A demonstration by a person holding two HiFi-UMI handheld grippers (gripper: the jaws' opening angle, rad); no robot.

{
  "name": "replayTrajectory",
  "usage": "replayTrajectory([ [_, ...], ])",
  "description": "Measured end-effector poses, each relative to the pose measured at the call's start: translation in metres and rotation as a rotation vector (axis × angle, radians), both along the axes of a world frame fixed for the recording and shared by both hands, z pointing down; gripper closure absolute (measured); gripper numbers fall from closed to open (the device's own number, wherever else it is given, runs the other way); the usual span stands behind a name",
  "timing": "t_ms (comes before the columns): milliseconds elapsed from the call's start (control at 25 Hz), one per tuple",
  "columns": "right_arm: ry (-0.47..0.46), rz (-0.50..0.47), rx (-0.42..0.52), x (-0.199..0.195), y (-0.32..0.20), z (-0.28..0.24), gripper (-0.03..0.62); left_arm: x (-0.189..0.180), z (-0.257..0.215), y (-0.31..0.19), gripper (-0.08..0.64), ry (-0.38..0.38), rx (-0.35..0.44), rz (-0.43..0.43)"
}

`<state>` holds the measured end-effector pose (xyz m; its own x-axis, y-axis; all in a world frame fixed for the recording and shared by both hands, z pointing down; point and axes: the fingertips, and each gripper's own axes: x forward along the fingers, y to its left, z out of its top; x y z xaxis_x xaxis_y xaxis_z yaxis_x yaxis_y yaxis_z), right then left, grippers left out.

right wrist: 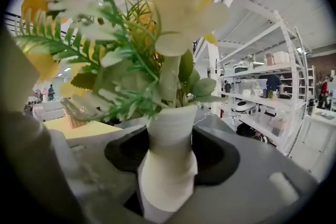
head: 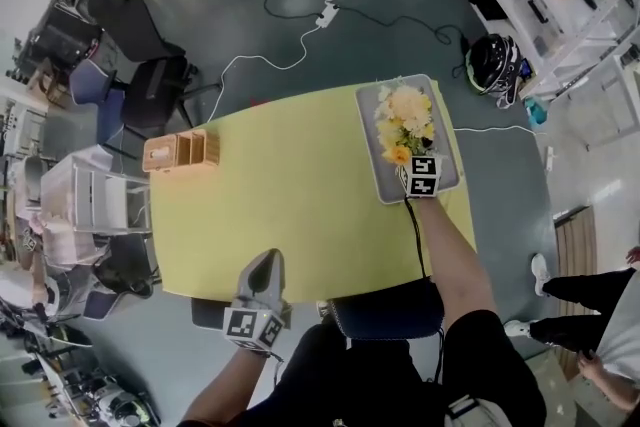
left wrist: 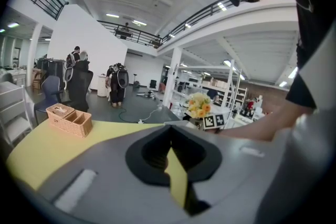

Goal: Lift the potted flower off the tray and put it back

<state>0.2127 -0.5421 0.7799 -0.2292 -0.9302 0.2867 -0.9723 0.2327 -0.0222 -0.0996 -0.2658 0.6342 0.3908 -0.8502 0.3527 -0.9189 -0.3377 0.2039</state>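
Observation:
The potted flower (head: 405, 120), yellow and white blooms in a white ribbed vase (right wrist: 167, 176), stands over the grey tray (head: 372, 177) at the table's far right. My right gripper (head: 410, 158) reaches in from the near side, and its jaws close around the vase's lower part (right wrist: 169, 149); the blooms hide the fingertips from above. Whether the vase rests on the tray or hangs just above it I cannot tell. My left gripper (head: 265, 262) is shut and empty above the table's near edge, and from it the flowers (left wrist: 199, 105) show far off to the right.
The yellow table (head: 290, 205) carries a wicker basket (head: 182, 152) with compartments at its far left corner. Chairs and a white rack stand to the left; cables run over the floor beyond the table. Shelving stands at the far right, and a person stands at the right edge.

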Motion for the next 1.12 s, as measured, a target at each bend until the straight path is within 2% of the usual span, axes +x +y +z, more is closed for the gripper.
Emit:
replayTrajectory([
  [160,0.010,0.002,0.012,0.003,0.013,-0.010,0.344,-0.008,-0.011,0.008,0.552,-0.002,0.020,0.002],
  [520,0.011,0.000,0.059,-0.009,0.063,-0.072,0.345,-0.024,-0.037,0.036,0.552,0.021,0.061,0.028],
  [760,0.007,0.010,0.092,-0.022,0.105,-0.123,0.345,-0.036,-0.061,0.056,0.552,0.049,0.113,0.047],
  [1120,0.007,-0.008,0.092,-0.055,0.175,-0.183,0.345,-0.051,-0.092,0.087,0.552,0.086,0.172,0.075],
])
